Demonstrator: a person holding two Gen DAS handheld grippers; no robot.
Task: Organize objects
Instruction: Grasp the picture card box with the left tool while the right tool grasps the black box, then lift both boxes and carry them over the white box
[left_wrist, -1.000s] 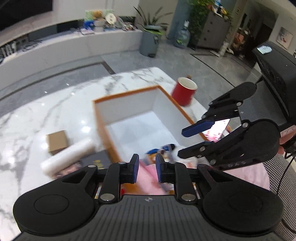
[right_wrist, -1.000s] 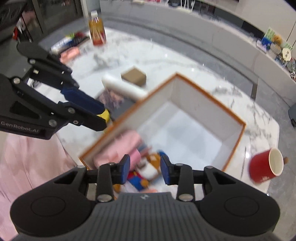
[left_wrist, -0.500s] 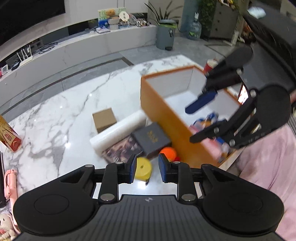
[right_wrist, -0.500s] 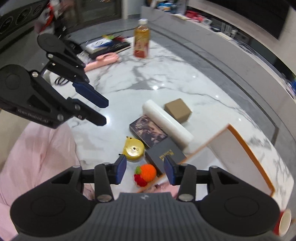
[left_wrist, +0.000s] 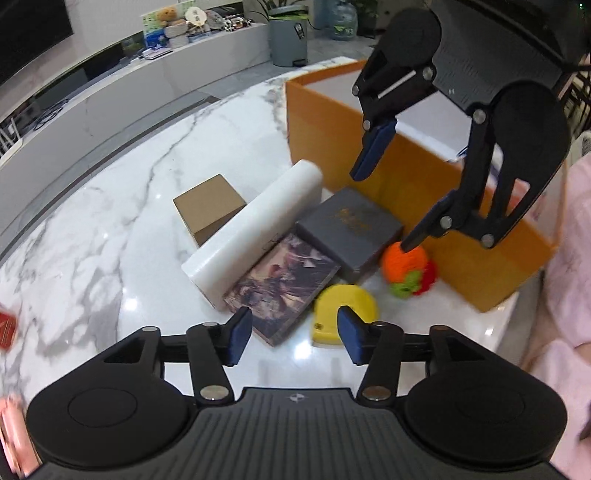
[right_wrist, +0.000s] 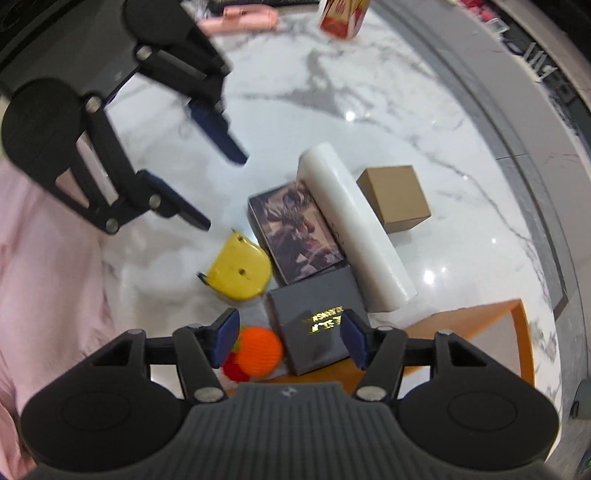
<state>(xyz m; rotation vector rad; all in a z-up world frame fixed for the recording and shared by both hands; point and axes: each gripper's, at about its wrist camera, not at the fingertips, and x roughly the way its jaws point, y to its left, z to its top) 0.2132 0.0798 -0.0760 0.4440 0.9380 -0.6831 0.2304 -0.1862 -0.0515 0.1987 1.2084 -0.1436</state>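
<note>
Both claws are hanging over the loose pile on the marble surface (left_wrist: 110, 206), just beside the orange box (left_wrist: 369, 147), which reads as the bin the things are going into. Left claw (left_wrist: 291, 334) is standing parted with nothing between its pads; its jaws have just been opening, and it is pointing down at the gap between the picture book (left_wrist: 280, 284) and the yellow tape measure (left_wrist: 345, 312), so the tape looks like its likely pick. Right claw (right_wrist: 288, 339) is also parted and empty, jaws just opening too, hovering above the knitted orange (right_wrist: 258, 350) and the grey box (right_wrist: 314, 321); in the left view one fingertip is overlapping the orange, but I cannot tell whether it is touching. The pile is sitting tight: white roll (left_wrist: 255, 232) lying flat between the cardboard box (left_wrist: 208, 208) and the book, with the grey box just beside the book's far end and close to the orange box wall, the orange near it. That packing is leaving small things at the near edge easiest to reach, so starting there makes sense. A red carton (right_wrist: 341, 16) and a pink item (right_wrist: 240, 16) are lying well apart at the far side. Pink fabric is filling the near edge in both views.
</note>
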